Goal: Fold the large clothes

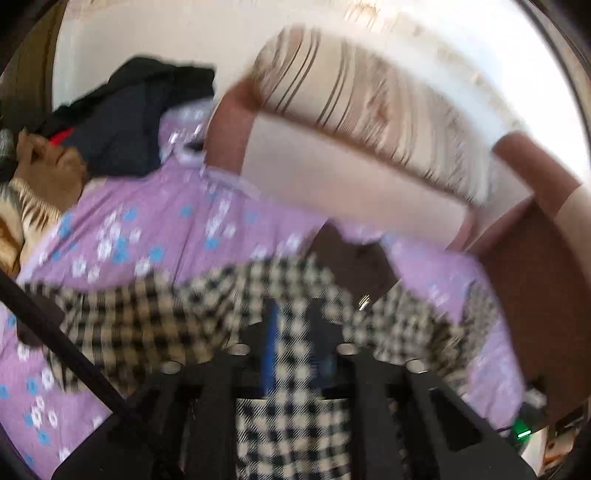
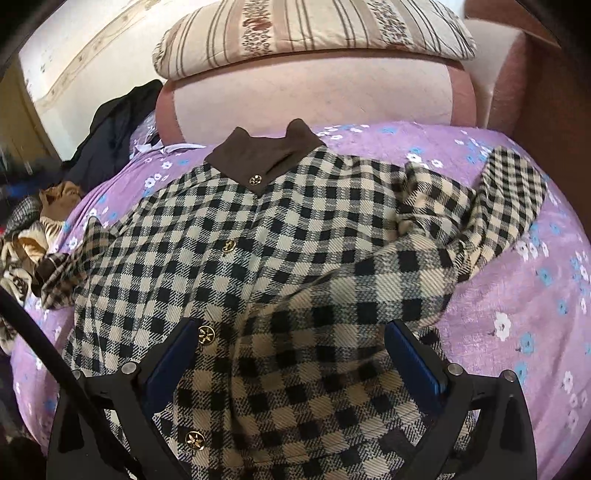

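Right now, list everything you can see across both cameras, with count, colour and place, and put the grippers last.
checked coat: one, black and cream with a brown collar and gold buttons, spread front up on the bed.
bedspread: one, purple with white and blue flowers, under the coat.
pillow: one, cream with brown stripes, on the headboard.
headboard: one, pink, behind the collar.
clothes pile: several, dark, tan and striped, at the bed's left edge.
left gripper: black, blue pads, closed on the coat's fabric.
right gripper: black, blue pads, open over the coat.
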The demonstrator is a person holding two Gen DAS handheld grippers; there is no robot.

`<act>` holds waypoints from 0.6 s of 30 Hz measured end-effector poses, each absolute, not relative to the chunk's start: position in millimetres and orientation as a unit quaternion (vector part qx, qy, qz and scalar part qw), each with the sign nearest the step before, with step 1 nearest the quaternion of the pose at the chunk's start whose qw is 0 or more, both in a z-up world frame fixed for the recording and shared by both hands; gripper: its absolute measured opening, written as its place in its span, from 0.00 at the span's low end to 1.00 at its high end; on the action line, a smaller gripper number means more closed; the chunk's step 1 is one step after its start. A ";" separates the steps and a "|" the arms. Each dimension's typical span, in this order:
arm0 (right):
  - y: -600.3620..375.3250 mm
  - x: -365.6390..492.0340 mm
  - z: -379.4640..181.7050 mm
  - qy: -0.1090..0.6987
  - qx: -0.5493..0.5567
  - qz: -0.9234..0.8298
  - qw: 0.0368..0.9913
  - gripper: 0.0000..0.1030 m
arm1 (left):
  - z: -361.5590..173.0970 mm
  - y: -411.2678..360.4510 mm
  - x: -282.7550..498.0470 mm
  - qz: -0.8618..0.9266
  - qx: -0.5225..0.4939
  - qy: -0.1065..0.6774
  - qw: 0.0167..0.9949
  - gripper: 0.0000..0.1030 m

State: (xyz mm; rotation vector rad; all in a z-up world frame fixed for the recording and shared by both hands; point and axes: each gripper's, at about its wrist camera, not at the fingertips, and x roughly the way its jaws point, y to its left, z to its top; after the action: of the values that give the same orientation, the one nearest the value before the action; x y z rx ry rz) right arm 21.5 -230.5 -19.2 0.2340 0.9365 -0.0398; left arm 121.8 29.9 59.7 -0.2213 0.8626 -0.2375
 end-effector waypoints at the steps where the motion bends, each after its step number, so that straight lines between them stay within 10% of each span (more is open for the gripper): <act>1: -231.5 20.7 -18.5 0.450 0.115 -0.018 0.885 0.99 | 49.7 36.0 121.9 -0.104 -0.106 0.426 0.892 0.61; 9: -217.5 19.9 -20.9 0.455 0.101 0.001 0.885 0.99 | 19.2 169.7 117.8 0.092 -0.097 0.449 0.883 0.84; 18: -197.2 23.2 -38.7 0.479 0.075 0.020 0.874 0.99 | -40.6 326.2 95.5 0.198 -0.472 0.403 0.759 0.84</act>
State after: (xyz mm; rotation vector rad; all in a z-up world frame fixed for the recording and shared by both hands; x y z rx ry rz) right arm 23.2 -197.2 -38.7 0.1575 1.0010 0.0408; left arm 95.5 326.2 -40.6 -1.0271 0.8771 0.4302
